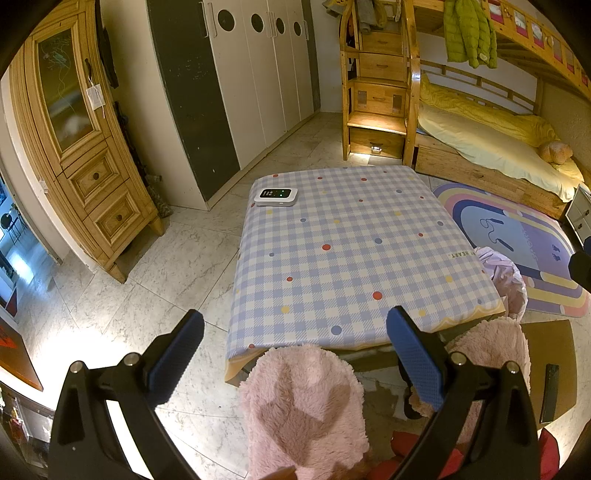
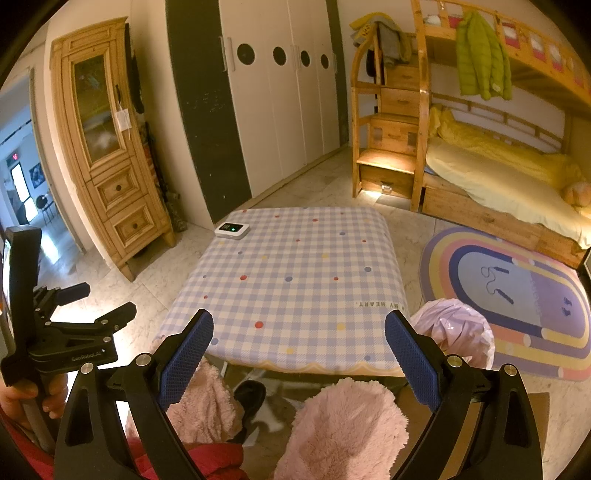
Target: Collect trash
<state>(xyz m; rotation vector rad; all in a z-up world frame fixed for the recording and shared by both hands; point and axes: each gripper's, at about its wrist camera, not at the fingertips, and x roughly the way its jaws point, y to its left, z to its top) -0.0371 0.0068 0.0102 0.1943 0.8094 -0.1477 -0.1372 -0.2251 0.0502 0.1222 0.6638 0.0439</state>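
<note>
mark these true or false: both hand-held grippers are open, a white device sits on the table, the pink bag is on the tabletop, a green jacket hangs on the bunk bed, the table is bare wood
1. Both hand-held grippers are open: true. The left hand-held gripper and the right hand-held gripper hold nothing.
2. A white device sits on the table: true, near its far left corner.
3. The pink bag is on the tabletop: false. It is beside the table, lower down.
4. A green jacket hangs on the bunk bed: true.
5. The table is bare wood: false. A checked, dotted cloth covers it.

Both wrist views look forward and down from the near edge, left-wrist view closer, sharing the checkered bench (image 1: 354, 251) (image 2: 295, 280) mid-frame.
</note>
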